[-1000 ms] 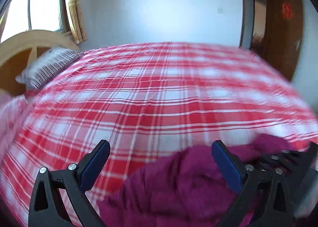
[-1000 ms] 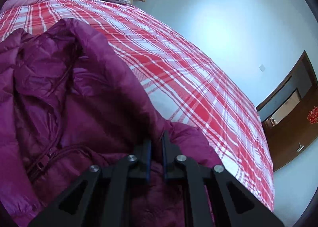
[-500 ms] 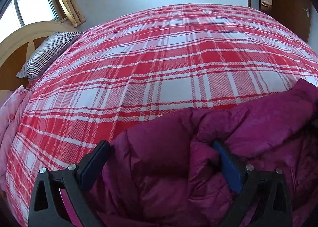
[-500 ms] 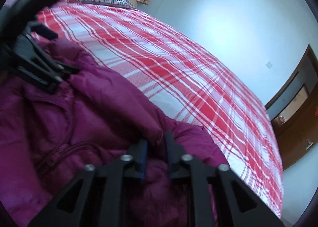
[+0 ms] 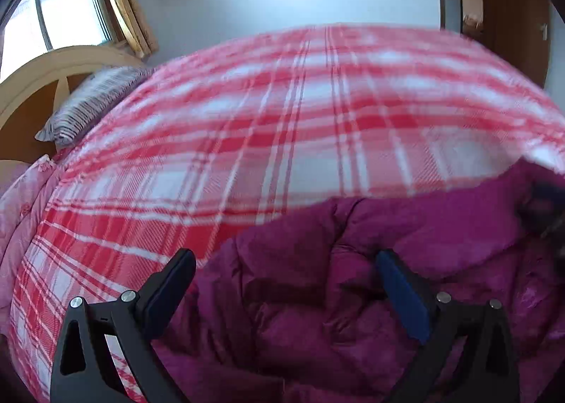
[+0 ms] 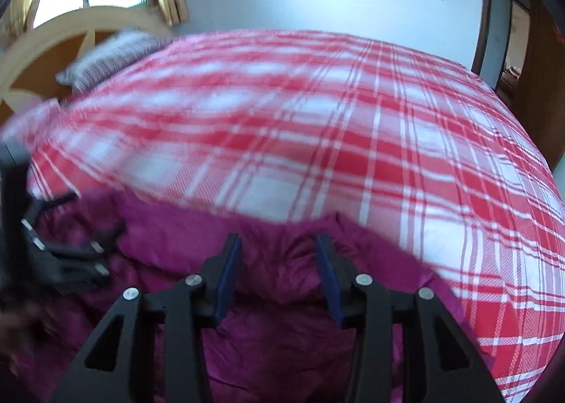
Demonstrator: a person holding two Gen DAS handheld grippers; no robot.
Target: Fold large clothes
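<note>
A puffy magenta down jacket (image 5: 353, 279) lies crumpled on the near side of a bed with a red-and-white plaid cover (image 5: 300, 127). My left gripper (image 5: 286, 262) is wide open, just above the jacket's left part, holding nothing. In the right wrist view the same jacket (image 6: 275, 332) fills the bottom of the frame. My right gripper (image 6: 279, 251) is open over it with a medium gap, empty. The left gripper shows at the left edge of the right wrist view (image 6: 53, 247). Both views are motion-blurred.
A striped pillow (image 5: 91, 103) lies against a curved wooden headboard (image 5: 53, 67) at the far left under a window. Pink floral bedding (image 5: 21, 198) lies at the left edge. A brown door (image 5: 512, 14) stands at the far right. The plaid cover (image 6: 353, 138) stretches beyond the jacket.
My right gripper was shut on a jacket fold; it has opened and let go, and swung to face the headboard. The left gripper stays open and has shifted over the jacket.
</note>
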